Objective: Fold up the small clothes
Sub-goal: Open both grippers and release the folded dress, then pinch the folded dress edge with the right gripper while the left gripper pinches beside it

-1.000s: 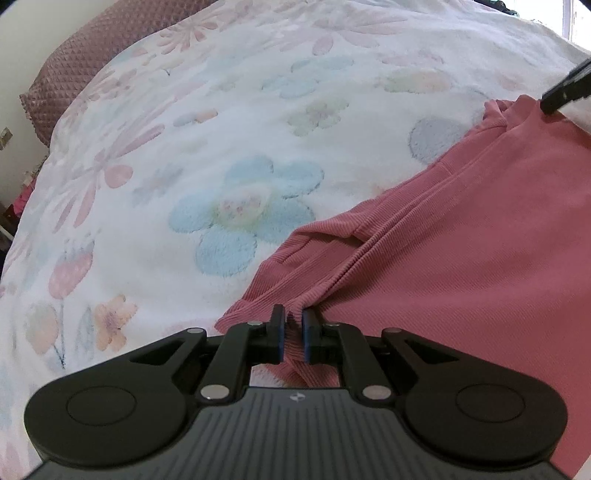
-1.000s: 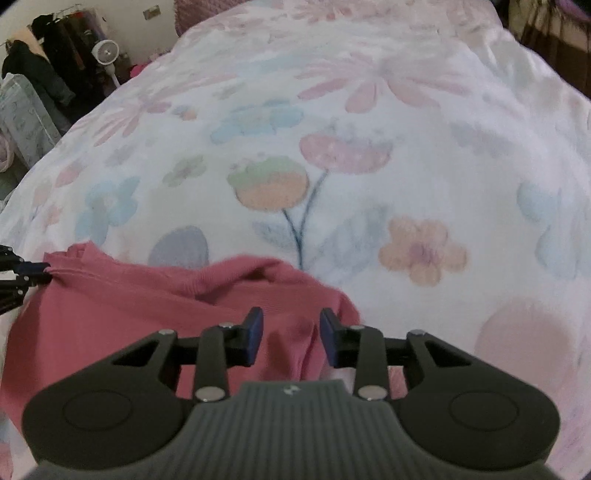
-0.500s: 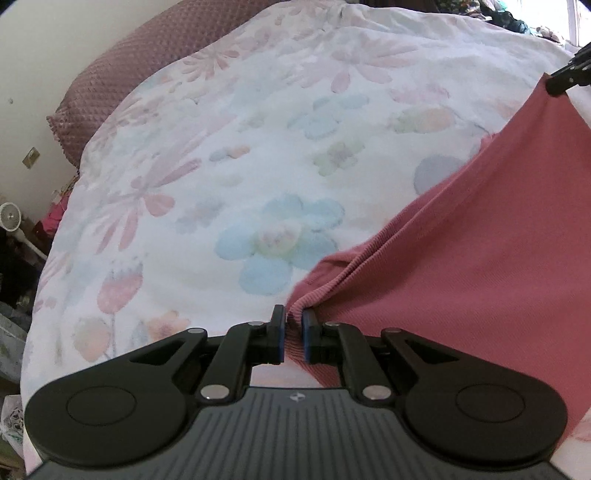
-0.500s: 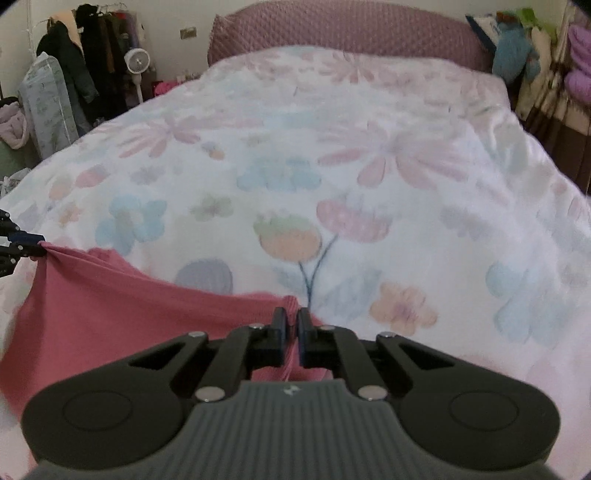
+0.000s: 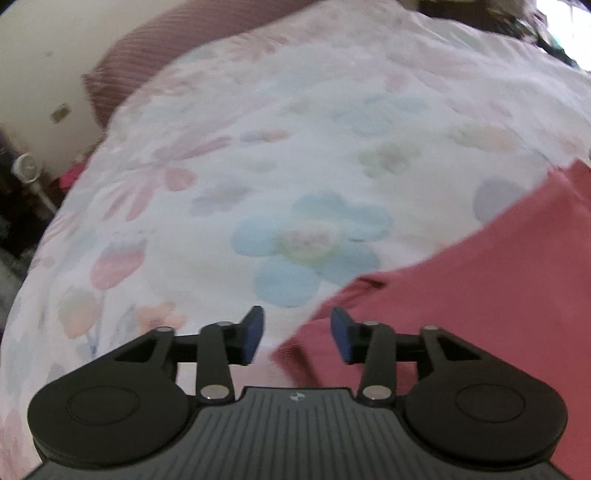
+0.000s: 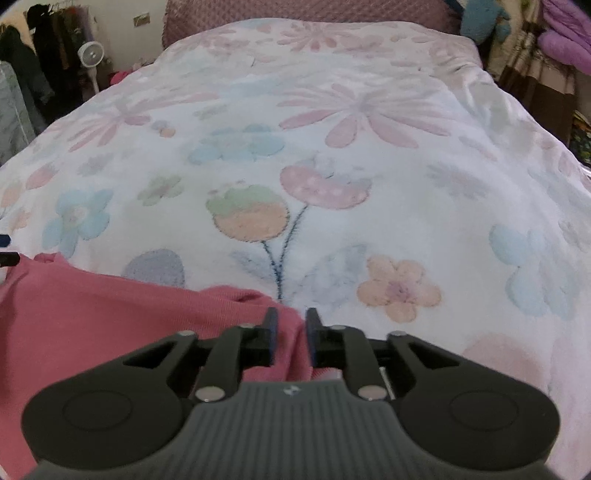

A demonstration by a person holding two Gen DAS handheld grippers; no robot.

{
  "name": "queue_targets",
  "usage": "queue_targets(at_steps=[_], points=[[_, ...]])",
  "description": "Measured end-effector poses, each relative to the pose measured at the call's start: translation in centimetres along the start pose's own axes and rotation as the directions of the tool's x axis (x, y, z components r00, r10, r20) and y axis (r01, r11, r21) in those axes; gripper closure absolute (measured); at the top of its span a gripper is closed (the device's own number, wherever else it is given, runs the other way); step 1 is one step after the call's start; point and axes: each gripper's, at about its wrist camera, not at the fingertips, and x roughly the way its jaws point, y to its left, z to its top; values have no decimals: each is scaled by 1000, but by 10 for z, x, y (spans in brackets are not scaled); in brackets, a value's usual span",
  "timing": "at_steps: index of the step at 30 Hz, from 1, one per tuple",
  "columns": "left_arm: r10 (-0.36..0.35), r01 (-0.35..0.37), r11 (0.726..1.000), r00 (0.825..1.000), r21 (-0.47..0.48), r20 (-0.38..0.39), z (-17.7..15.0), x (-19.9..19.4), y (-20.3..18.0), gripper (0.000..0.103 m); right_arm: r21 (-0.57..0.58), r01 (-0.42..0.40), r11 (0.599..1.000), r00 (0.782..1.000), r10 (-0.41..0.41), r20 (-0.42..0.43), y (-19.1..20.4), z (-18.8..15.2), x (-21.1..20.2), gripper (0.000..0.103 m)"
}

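Note:
A pink ribbed garment (image 5: 480, 295) lies spread on the floral bedspread and fills the right of the left wrist view. My left gripper (image 5: 297, 334) hovers over its near corner with its jaws opening. The blue pads (image 5: 253, 334) stand wide apart and clear of the cloth below them. In the right wrist view the garment (image 6: 92, 314) covers the lower left. My right gripper (image 6: 291, 334) has its jaws opening, with a fold of the cloth's corner lying loose between the pads. The left gripper's tip (image 6: 4, 251) shows at the left edge, by the garment's other corner.
The floral bedspread (image 6: 332, 166) stretches ahead to a pink headboard (image 6: 295, 14). A small white fan (image 6: 91, 53) and hanging dark clothes (image 6: 33, 55) stand off the bed's left side. Purple bedding (image 6: 565, 40) is piled at the right.
Half a second ago both grippers were shut on the garment's edge and held it taut off the bed. Both have since opened, and the edge has dropped onto the bedspread.

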Motion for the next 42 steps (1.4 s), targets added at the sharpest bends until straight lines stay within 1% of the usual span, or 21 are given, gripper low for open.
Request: queue_targets(at_steps=[2,6,9,10,12,16,18,20,21,23,26,28,29,30,31,32,33,34,37,39,42], points=[[-10,10,998,1000,-62,-5,-5,-11,12,51,16,-4,1000,1000,4,4,-3,-7,-12,76],[-108,103,971,994,-214,-13,-25,-42,32,49,84,-60,995,998,60,5,-5,-31,-42,57],[-156,148,946,988,-287,-7,-47,-68,35,43,144,-99,985,995,103,-16,-4,-55,-64,54],[-188,176,930,982,-324,-6,-56,-77,35,39,167,-103,981,994,108,-22,-3,-65,-72,53],[-249,225,887,969,-403,-6,-73,-89,32,36,212,-117,970,992,125,-26,-2,-83,-85,43],[-333,288,790,943,-541,15,-113,-101,21,35,325,-126,937,990,139,-17,-5,-124,-106,39],[-356,294,742,934,-602,17,-132,-99,15,35,412,-132,901,988,153,-19,-12,-146,-109,39],[-367,297,708,930,-641,26,-146,-97,7,39,486,-133,864,986,163,-21,-16,-165,-110,41],[-364,297,688,931,-662,38,-151,-98,4,43,530,-153,834,981,191,-17,-19,-174,-108,44],[-382,322,628,921,-708,80,-162,-101,-2,44,602,-199,774,970,241,12,-22,-189,-108,44],[-383,305,582,921,-754,77,-176,-92,-11,44,672,-223,707,964,264,41,-22,-206,-102,44],[-375,293,528,923,-797,90,-184,-84,-10,51,728,-247,640,955,289,70,-25,-217,-95,45],[-373,295,502,922,-813,104,-187,-81,-10,55,748,-257,612,952,293,87,-27,-219,-93,51],[-376,303,483,919,-821,118,-188,-81,-9,61,760,-261,596,951,295,95,-28,-220,-91,62],[-378,310,481,917,-820,125,-186,-81,-8,77,767,-265,584,948,302,99,-29,-220,-90,71],[-376,311,485,918,-817,126,-184,-82,-8,89,769,-276,576,944,313,104,-29,-219,-89,90],[-377,319,483,916,-815,134,-183,-83,-7,92,768,-288,571,939,327,109,-28,-218,-89,94],[-368,320,486,919,-813,142,-182,-87,-6,93,764,-294,574,938,327,115,-27,-217,-91,95],[-311,300,528,939,-795,148,-173,-101,-2,94,726,-290,624,948,290,130,-22,-206,-103,98],[-287,270,558,950,-785,123,-163,-109,0,95,708,-289,645,952,275,138,-18,-199,-112,99],[-269,242,585,958,-774,97,-148,-120,-4,95,692,-290,662,953,265,146,-20,-187,-125,99]])
